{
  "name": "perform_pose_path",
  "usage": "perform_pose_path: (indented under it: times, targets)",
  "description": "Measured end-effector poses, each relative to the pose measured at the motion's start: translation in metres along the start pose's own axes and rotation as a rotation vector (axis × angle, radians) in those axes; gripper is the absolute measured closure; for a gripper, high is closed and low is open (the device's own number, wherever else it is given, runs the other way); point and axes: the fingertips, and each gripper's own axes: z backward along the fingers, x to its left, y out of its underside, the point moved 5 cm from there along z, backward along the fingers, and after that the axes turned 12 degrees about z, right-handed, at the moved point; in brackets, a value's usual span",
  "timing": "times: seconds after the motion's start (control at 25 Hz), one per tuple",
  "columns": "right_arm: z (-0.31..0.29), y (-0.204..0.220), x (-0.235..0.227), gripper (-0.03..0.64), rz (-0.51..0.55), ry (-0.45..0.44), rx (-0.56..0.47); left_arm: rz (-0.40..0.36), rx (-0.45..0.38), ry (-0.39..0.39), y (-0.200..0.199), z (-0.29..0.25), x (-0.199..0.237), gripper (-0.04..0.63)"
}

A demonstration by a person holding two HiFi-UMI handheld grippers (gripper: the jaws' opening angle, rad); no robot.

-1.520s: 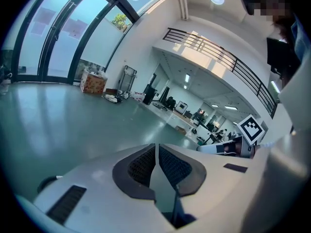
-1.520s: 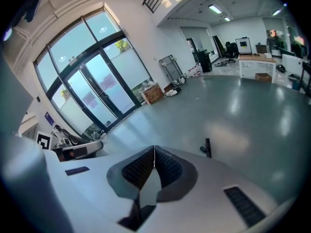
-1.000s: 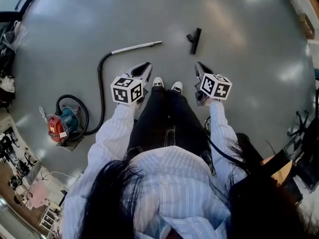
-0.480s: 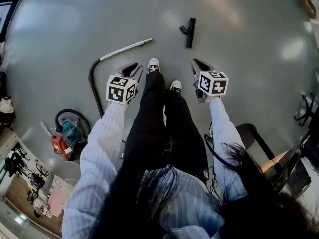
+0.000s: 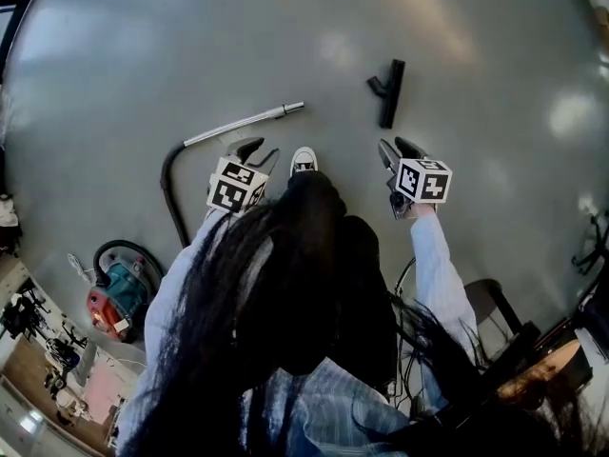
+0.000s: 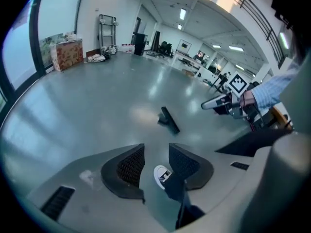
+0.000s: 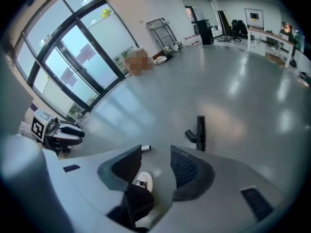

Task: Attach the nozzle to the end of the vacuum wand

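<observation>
**Wand and nozzle both on the floor: how I'd grab them**

Biggest thing first. The vacuum canister (image 5: 119, 293), teal and red, sits on the grey floor (image 5: 285, 27) off to the person's left. A black hose (image 5: 169, 190) loops from it up to the wand (image 5: 244, 122). That hose looks floppy and I'd guess it tugs back a bit, so the wand probably won't swing totally free.

The wand is a slim silver tube, and it looks stiff, light and pretty slick. I'd pinch it a little behind the open tip, which points across towards the nozzle. It lies just ahead of the left gripper (image 5: 259, 150).

The nozzle (image 5: 388, 91) is the small one, a black hard-plastic bar with a short angled neck sticking out of one side. It lies flat, well apart from the wand tip and near the right gripper (image 5: 392, 147), a bit ahead of it. It's probably light and rigid. I'd take the bar across its narrow width so the neck is clear for the wand.

Both grippers have just been opening their jaws. The jaws are apart with nothing in them, only floor and a white shoe (image 5: 303, 160) showing through the gaps.
</observation>
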Motion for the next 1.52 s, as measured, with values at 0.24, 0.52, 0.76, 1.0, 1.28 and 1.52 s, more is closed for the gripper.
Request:
perform_pose_path:
  times: [0.24, 0.52, 0.76, 1.0, 1.28, 1.52]
  targets:
    - [-0.109, 0.058, -0.069, 0.382, 0.075, 0.029, 0.046, -0.067, 0.035, -0.050, 0.059, -0.106, 0.071, 0.454]
    - [-0.203, 0.096, -0.148, 0.353, 0.141, 0.141, -0.006, -0.176, 0.014, -0.099, 0.099, -0.227, 0.134, 0.429]
    - [-0.248, 0.098, -0.185, 0.351, 0.194, 0.247, -0.034, -0.272, -0.014, -0.136, 0.102, -0.292, 0.164, 0.402]
    - [-0.264, 0.100, -0.197, 0.345, 0.210, 0.278, -0.008, -0.334, 0.031, -0.148, 0.112, -0.314, 0.171, 0.391]
    - [-0.269, 0.092, -0.211, 0.345, 0.289, 0.356, 0.047, -0.409, 0.082, -0.174, 0.115, -0.316, 0.188, 0.386]
    - [-0.272, 0.095, -0.221, 0.344, 0.658, 0.206, 0.257, -0.599, 0.204, -0.145, 0.128, -0.327, 0.185, 0.365]
